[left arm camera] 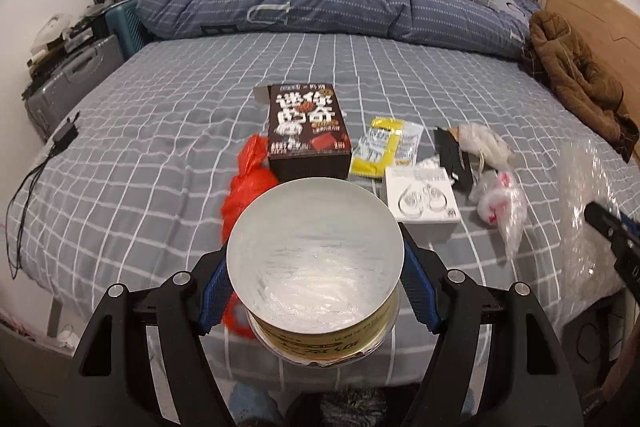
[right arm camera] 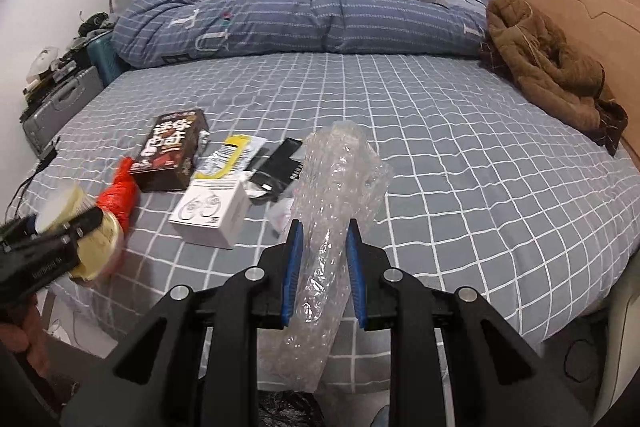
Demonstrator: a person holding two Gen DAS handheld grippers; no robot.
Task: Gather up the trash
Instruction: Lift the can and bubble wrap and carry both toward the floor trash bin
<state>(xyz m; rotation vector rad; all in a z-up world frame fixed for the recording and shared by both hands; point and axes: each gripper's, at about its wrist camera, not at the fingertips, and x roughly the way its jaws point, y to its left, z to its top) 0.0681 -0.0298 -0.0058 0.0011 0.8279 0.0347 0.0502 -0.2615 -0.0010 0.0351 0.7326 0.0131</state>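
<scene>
Pinching a round yellow paper cup [left arm camera: 316, 267], left gripper [left arm camera: 316, 291]; right gripper [right arm camera: 322, 251] clamps clear bubble wrap [right arm camera: 332, 195] over the grey checked bed's [right arm camera: 460, 147] near edge; red plastic bag [left arm camera: 250, 179] clearer in left view.

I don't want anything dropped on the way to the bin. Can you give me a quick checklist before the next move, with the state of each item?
1. Left tongs clamped on the paper cup, pads on both sides: ok.
2. Right tongs shut on the bubble wrap: ok.
3. Bubble wrap fully lifted off the bed: cannot tell, its lower end hangs below the tongs.
4. Cup empty, nothing to spill: ok, inside looks bare.
5. Bin in sight for the drop: not ok, none shows in either view.
6. Bed cleared of trash: not ok, the brown box, red bag and white box remain.
</scene>
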